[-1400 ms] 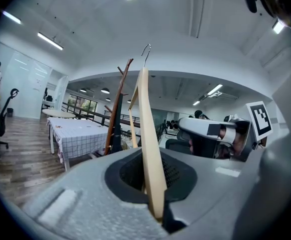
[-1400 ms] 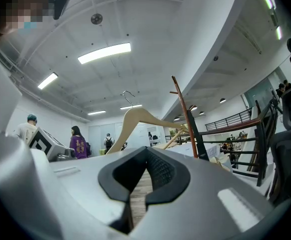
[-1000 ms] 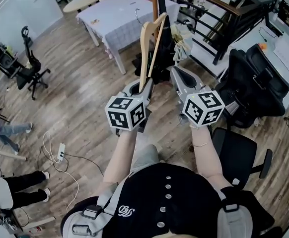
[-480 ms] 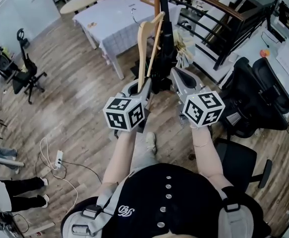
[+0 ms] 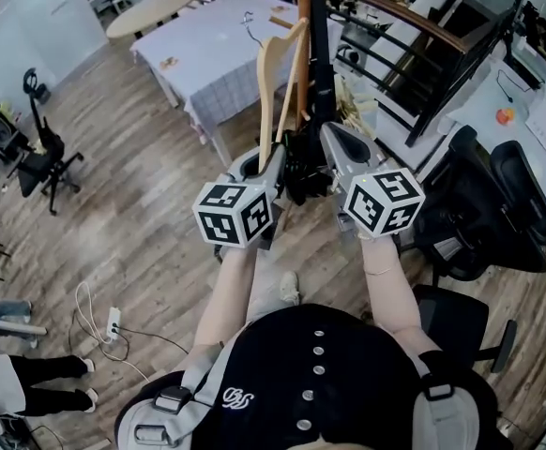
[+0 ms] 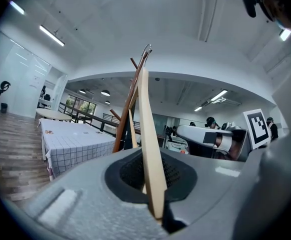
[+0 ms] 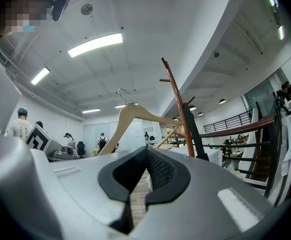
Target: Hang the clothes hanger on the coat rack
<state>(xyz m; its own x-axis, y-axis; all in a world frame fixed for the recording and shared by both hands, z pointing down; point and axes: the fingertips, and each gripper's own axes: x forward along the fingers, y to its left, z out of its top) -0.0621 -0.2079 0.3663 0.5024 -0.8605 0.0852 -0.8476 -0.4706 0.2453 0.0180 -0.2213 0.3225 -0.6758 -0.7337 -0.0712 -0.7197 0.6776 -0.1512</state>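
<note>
A pale wooden clothes hanger (image 5: 271, 82) with a metal hook stands upright, and my left gripper (image 5: 271, 165) is shut on its lower arm. In the left gripper view the hanger (image 6: 148, 149) rises edge-on from the closed jaws (image 6: 154, 204). The brown wooden coat rack (image 6: 128, 111) stands just behind it. My right gripper (image 5: 334, 148) is beside the left at the same height, shut with nothing in it (image 7: 144, 186). From the right gripper view the hanger (image 7: 130, 116) shows to the left of the coat rack pole (image 7: 178, 109). In the head view the coat rack pole (image 5: 303, 17) rises directly ahead, with a dark garment hanging on it.
A table with a checked cloth (image 5: 212, 50) stands left of the rack. A black railing (image 5: 414, 45) runs behind on the right. Black office chairs (image 5: 484, 204) are at the right, another chair (image 5: 38, 153) at the left. Cables lie on the wooden floor (image 5: 104, 317).
Both grippers and the hanger have moved forward with the person towards the coat rack, which now stands closer. The left grip on the hanger is unchanged.
</note>
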